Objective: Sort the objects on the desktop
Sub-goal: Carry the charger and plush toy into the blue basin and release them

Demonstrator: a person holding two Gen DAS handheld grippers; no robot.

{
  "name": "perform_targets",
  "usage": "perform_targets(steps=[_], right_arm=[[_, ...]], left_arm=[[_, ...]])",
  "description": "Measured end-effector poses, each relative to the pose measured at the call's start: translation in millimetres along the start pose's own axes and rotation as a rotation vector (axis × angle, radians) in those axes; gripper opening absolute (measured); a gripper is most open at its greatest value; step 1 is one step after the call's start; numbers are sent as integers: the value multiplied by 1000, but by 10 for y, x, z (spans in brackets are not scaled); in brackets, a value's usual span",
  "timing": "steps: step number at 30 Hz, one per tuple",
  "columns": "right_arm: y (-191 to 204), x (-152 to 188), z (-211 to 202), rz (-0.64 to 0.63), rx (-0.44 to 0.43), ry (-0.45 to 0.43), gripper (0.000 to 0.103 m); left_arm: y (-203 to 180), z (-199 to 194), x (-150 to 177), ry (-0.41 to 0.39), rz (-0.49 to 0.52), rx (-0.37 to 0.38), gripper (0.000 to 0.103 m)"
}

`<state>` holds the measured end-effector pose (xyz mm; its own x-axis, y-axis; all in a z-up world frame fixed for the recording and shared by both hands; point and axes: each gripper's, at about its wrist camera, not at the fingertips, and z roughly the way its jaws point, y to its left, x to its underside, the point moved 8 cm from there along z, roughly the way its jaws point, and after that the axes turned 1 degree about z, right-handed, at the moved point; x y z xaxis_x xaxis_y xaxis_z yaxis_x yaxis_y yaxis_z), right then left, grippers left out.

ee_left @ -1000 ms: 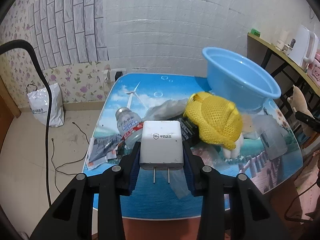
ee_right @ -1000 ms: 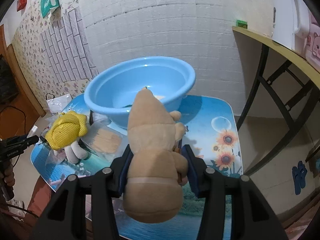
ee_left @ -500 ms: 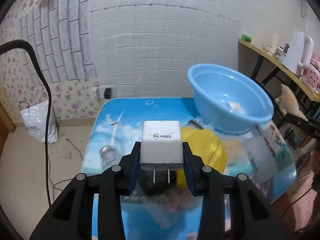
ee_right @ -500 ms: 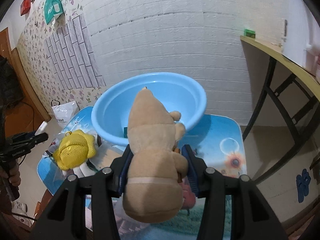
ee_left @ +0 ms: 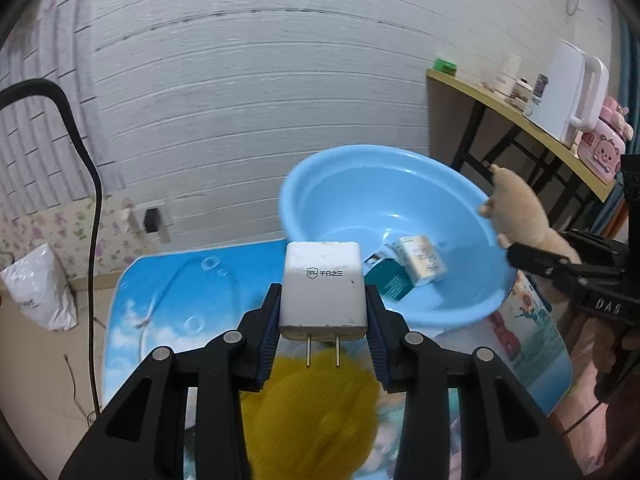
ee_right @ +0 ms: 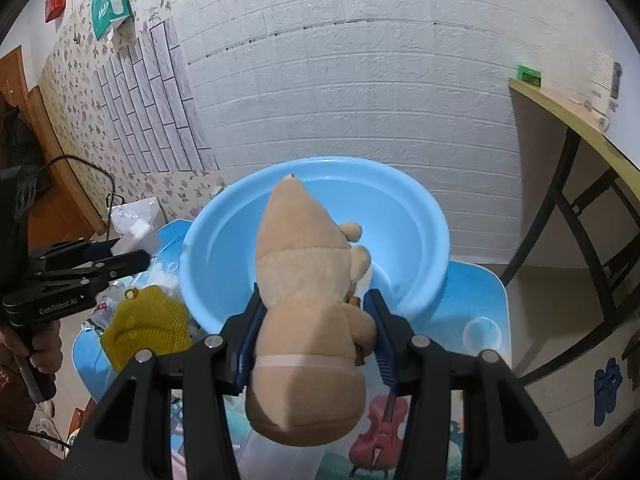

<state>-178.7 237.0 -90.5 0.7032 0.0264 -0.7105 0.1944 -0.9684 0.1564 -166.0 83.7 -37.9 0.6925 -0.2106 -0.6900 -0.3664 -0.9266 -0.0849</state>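
The left tongs [ee_left: 323, 316] are clamped on a white charger [ee_left: 323, 286], its blue pads pressed to both sides and its two prongs pointing back toward the camera. The charger hangs above the desk [ee_left: 168, 300], just short of the near rim of the blue basin [ee_left: 460, 308]. Inside the basin lie a small cream box [ee_left: 422, 258] and a dark teal packet [ee_left: 390, 280] — the charger hides the packet's left end, and the print on both is too soft to read. Below the tongs a yellow toy [ee_left: 308, 412] is only a blur, cut by the arms of the tool.

The right tongs [ee_right: 316, 334] grip a tan plush bear [ee_right: 304, 280] around its body, held over the desk in front of the basin [ee_right: 420, 216]. The bear fills the middle of the right wrist view and covers most of the basin floor, so its contents cannot be seen there. Its face is turned away. In the left wrist view only the bear's [ee_left: 516, 212] upper part shows at the basin's right edge; the rest is behind the right tool.

At the left of the right wrist view, the yellow toy [ee_right: 148, 328] lies on the desk [ee_right: 472, 292] beside the basin among clear wrappers too jumbled to tell apart — and a hand [ee_right: 44, 354] holding the left tool is cut off by the frame.
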Motion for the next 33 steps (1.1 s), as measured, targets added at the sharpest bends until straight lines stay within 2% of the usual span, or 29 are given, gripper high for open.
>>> perform_targets(steps=[10,16,21,24,26,33], right_arm=[[-16,0,276,17,-5,49,48],[-77,7,321,84,-61,39,49],[-44,2,313,66,-43,31,50],[-9,13,332,57,-28,39,50],[6,36,355,57,-30,59,52],[148,91,358,4,-18,83,56]], left_arm=[[-332,295,-85,57,56,49,38],[-408,324,-114,49,68,50,39],[-458,329,-69,59,81,52,40],[-466,283,-67,49,75,57,46],[-458,240,-83,35,75,58,56],[-407,191,-73,30,54,50,64]])
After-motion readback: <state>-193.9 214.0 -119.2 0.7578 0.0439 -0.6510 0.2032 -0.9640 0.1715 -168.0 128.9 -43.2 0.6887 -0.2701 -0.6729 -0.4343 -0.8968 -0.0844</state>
